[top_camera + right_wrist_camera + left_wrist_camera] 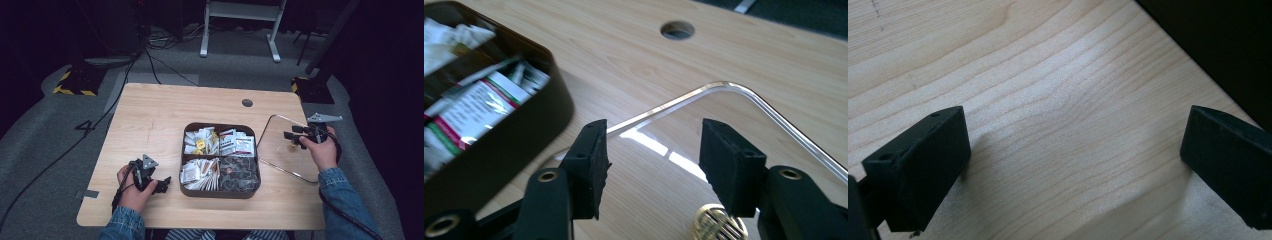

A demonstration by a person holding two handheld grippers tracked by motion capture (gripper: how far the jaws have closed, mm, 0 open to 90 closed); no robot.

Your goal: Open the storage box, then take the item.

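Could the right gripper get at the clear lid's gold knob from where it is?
Probably yes: the right gripper hangs open just above the clear lid, its gold knob below the jaws with nothing between.

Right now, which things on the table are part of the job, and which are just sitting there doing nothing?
Part of the job:
- clear lid with its gold knob, lying flat beside the box
- brown box with four compartments of packets
- right gripper, open just above the lid

Just lying about:
- left gripper, open over bare table
- cables on the floor
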